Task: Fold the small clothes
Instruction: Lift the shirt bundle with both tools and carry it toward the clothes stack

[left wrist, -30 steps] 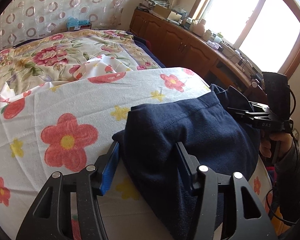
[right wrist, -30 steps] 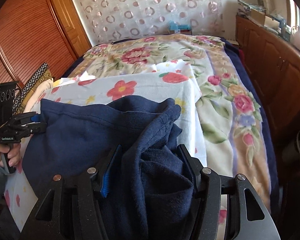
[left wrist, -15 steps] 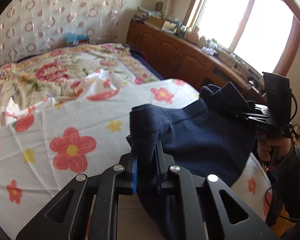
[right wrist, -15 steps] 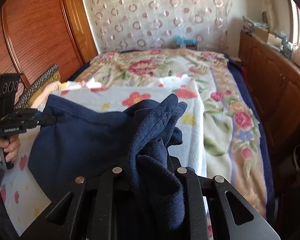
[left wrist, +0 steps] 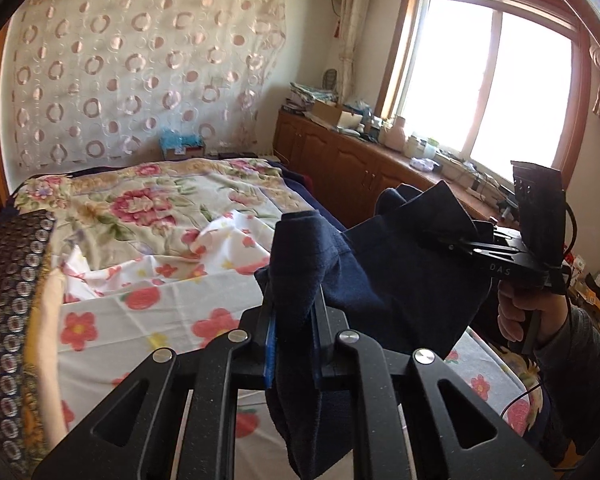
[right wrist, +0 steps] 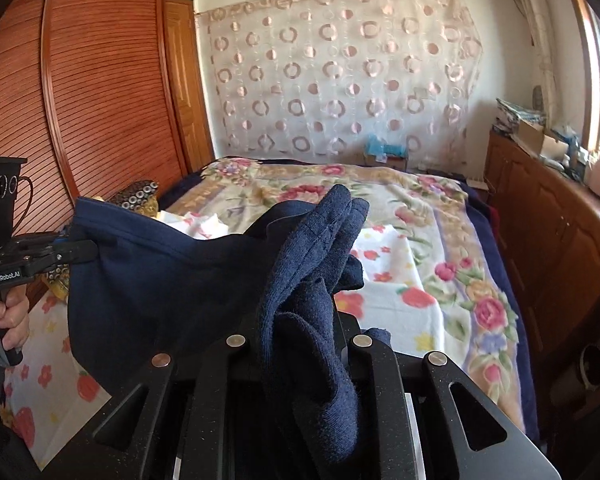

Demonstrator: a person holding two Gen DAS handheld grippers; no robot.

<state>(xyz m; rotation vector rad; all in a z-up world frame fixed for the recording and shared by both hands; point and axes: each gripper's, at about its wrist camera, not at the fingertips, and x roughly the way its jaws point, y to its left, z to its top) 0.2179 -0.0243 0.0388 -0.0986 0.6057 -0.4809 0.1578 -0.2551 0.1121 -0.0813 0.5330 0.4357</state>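
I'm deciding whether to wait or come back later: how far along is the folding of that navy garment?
Early. Done: the left gripper and the right gripper have each just closed on a bunched edge of the navy garment. In hand: it hangs stretched between them above the flower-print sheet. Left: no neat fold shows, so it must be laid flat, folded and set down.

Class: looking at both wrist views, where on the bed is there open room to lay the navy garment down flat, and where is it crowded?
Free: the flowered white sheet below the navy garment, and the floral quilt beyond. Crowded: the patterned cushion at the wardrobe-side edge.
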